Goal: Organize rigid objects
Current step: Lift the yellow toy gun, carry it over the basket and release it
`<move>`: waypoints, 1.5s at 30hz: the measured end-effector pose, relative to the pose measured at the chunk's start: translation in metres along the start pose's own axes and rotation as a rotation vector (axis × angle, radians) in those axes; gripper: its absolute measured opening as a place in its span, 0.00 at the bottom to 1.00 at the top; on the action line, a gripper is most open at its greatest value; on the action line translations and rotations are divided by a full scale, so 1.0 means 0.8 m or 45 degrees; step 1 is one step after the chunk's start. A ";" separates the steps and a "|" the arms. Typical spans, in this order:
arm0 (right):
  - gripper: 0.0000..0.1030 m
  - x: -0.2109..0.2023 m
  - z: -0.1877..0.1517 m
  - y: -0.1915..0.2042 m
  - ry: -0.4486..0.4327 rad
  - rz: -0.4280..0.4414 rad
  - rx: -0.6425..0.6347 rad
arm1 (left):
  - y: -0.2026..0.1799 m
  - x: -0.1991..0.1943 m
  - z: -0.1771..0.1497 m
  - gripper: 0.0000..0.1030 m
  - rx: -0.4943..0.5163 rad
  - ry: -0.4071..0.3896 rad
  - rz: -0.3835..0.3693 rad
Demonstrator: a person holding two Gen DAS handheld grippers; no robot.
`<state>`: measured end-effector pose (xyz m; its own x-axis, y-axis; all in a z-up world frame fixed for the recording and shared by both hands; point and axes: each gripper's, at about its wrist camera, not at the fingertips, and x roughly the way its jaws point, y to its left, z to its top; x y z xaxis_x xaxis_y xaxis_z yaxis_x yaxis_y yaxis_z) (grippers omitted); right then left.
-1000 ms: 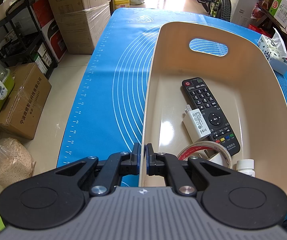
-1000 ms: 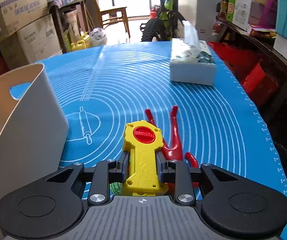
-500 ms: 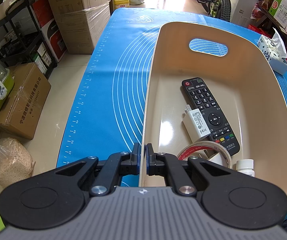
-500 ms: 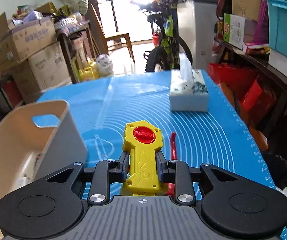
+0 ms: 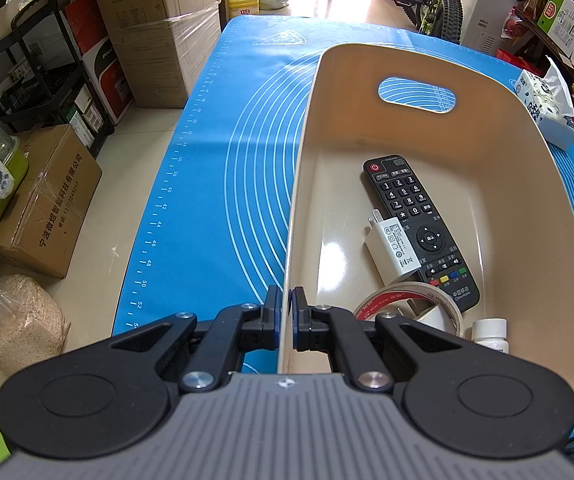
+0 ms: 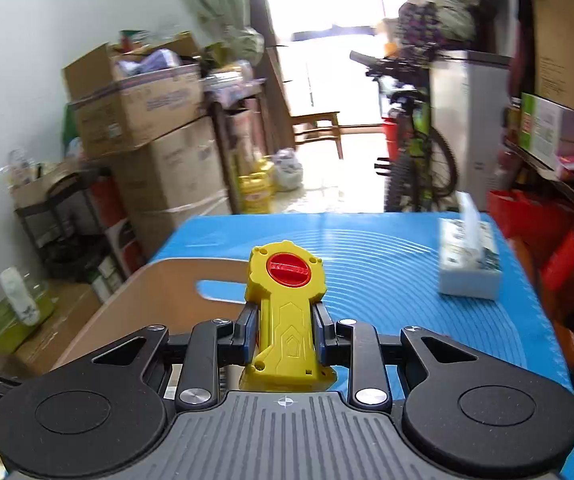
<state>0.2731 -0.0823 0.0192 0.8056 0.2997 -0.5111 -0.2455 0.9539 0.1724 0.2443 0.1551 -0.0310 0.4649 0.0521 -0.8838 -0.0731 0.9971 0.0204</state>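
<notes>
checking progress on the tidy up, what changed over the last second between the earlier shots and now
The right hand-held gripper, clamped on the yellow toy, lifted it off the blue mat and away from the red tool, toward the beige bin. The left hand-held gripper stayed shut on the bin's rim; the remote, charger, tape roll and white bottle lie unmoved.

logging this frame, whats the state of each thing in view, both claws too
left claw: shut on the bin wall
bin: upright on the mat, open top
right claw: shut on the yellow toy
yellow toy: held above the mat
remote: lying flat in the bin, buttons up
charger: lying partly on the remote
tape roll: in the bin, tilted
white bottle: upright in the bin, capped
tissue box: on the mat, tissue sticking up
</notes>
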 end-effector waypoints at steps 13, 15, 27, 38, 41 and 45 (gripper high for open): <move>0.35 0.050 -0.024 0.098 0.145 0.163 -0.181 | -0.001 0.000 -0.001 0.06 0.001 -0.001 0.001; 0.35 0.057 -0.032 0.108 0.188 0.181 -0.200 | -0.001 0.000 -0.001 0.06 0.001 -0.001 0.001; 0.35 0.090 -0.066 0.128 0.412 0.131 -0.312 | -0.002 0.001 -0.001 0.06 0.002 -0.001 0.004; 0.54 0.087 -0.061 0.117 0.439 0.155 -0.266 | -0.001 0.002 0.000 0.06 0.003 -0.001 0.004; 0.59 0.076 -0.051 0.110 0.392 0.186 -0.234 | -0.002 0.001 0.000 0.06 0.003 -0.001 0.004; 0.66 0.054 -0.031 0.092 0.311 0.195 -0.174 | -0.001 0.001 0.000 0.07 0.002 -0.001 0.004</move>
<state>0.2767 0.0010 -0.0115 0.6044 0.4186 -0.6778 -0.4375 0.8855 0.1567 0.2451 0.1540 -0.0319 0.4654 0.0553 -0.8834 -0.0729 0.9970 0.0240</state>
